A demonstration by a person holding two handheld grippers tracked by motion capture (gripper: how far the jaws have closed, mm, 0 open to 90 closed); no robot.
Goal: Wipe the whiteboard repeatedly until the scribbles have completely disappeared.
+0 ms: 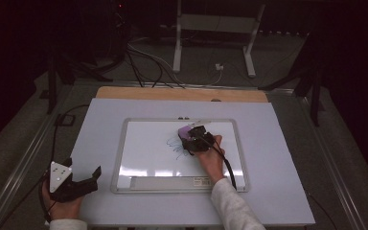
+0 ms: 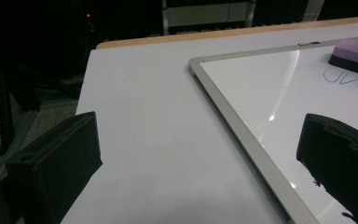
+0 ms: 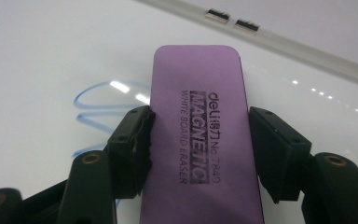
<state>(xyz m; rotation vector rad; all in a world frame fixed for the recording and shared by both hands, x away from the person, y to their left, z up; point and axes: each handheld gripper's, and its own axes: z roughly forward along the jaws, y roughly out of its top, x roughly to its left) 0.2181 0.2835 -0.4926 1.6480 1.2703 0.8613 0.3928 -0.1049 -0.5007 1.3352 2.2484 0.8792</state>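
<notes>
A: Why is the right gripper [image 3: 199, 140] clamped across the purple whiteboard eraser [image 3: 200, 135] that way?

B: Its jaws press on the eraser's two long sides, printed top facing up, which I judge keeps the felt flat on the whiteboard [image 1: 148, 165]. In the high view the eraser [image 1: 188, 130] sits at the upper right end of the blue scribble [image 1: 175, 145], so wiping looks like the work in hand.

A: And most of the scribble remains?

B: Yes, blue loops [image 3: 95, 109] show just left of the eraser, unwiped.

A: What about the left gripper [image 1: 92, 178]?

B: It rests on the table [image 1: 100, 115] off the board's near left corner, jaws standing wide apart with nothing between them. Probably parked out of the way; the board's frame [image 2: 242, 140] lies untouched ahead of it.
</notes>
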